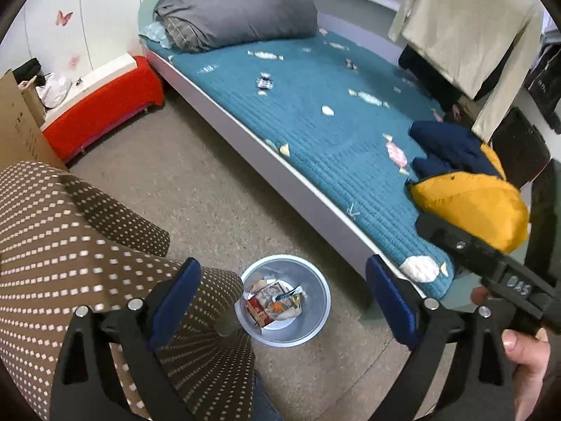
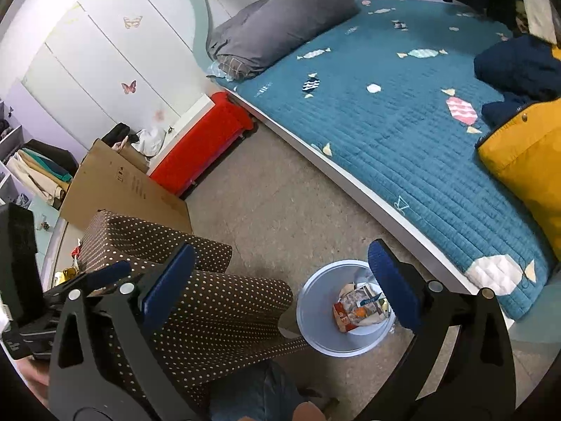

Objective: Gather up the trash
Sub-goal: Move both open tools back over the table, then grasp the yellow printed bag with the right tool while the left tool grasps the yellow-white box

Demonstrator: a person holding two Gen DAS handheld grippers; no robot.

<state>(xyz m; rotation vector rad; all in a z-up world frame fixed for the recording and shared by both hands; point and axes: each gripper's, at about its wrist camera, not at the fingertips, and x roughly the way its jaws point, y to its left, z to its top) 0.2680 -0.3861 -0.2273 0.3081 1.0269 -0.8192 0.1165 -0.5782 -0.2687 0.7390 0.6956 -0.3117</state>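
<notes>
A light blue bin stands on the carpet beside the bed and holds crumpled wrappers and a red carton. It also shows in the right wrist view with the same trash. My left gripper is open and empty, held high above the bin. My right gripper is open and empty, also high above the bin; its body shows at the right of the left wrist view. A small dark wrapper lies on the bed cover, also in the right wrist view.
A bed with a teal quilt fills the right side, with a grey pillow and a navy and yellow jacket. A brown dotted armchair, a cardboard sheet and a red bench stand left.
</notes>
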